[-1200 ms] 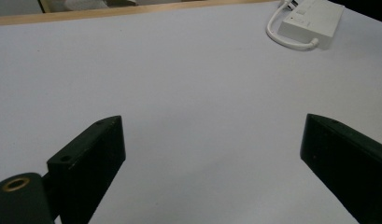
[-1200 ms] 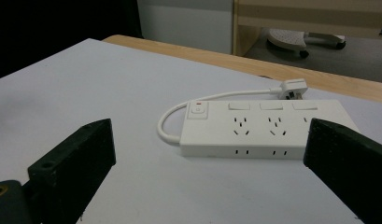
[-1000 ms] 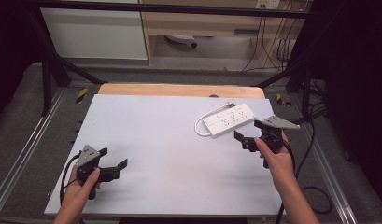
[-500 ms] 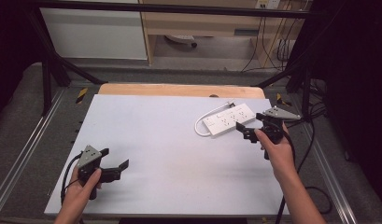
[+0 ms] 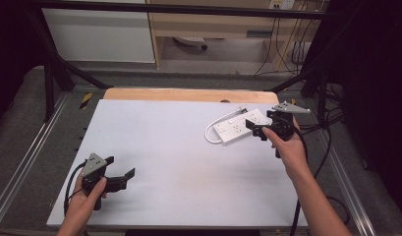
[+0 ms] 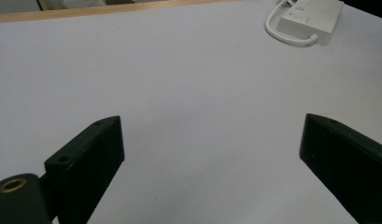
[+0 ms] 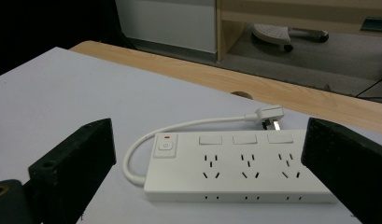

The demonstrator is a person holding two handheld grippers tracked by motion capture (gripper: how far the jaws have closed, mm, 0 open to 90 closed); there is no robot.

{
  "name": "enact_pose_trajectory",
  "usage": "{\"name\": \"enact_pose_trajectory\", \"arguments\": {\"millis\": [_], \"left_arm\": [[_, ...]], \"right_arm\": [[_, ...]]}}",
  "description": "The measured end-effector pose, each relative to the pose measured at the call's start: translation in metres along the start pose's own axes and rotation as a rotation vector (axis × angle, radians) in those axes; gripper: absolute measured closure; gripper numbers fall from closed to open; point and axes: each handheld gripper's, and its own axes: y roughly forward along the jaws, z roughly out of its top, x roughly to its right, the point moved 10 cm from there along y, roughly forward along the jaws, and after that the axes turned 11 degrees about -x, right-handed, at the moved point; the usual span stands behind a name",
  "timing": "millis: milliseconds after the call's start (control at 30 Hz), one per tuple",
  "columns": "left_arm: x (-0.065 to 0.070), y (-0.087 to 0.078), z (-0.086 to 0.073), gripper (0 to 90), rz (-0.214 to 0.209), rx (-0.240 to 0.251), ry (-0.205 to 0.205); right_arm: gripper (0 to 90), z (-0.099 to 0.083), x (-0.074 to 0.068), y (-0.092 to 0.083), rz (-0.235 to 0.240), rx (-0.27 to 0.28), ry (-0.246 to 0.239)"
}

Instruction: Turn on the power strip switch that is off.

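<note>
On the table [image 5: 179, 147] lies one power strip [image 5: 238, 128] with three sockets, facing the spread right gripper [image 5: 263, 129].

high: overhead, fwd-down | gripper cams: low, close | shared: power strip [image 5: 239, 127]

power strip [image 7: 235, 172] white, red light | table [image 5: 179, 142] pale grey | jaws black
</note>
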Motion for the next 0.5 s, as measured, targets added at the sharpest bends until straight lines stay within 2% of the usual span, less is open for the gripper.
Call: {"name": "enact_pose_trajectory", "arguments": {"millis": [400,500], "left_arm": [[0.005,0.000,-0.002,6.3,-0.004,-0.010,0.025],[0.005,0.000,-0.003,6.3,-0.004,-0.011,0.020]], "right_arm": [[4.8,0.010,0.014,0.010,-0.019,0.011,0.044],[5.3,0.011,0.016,0.014,-0.024,0.009,0.053]]}}
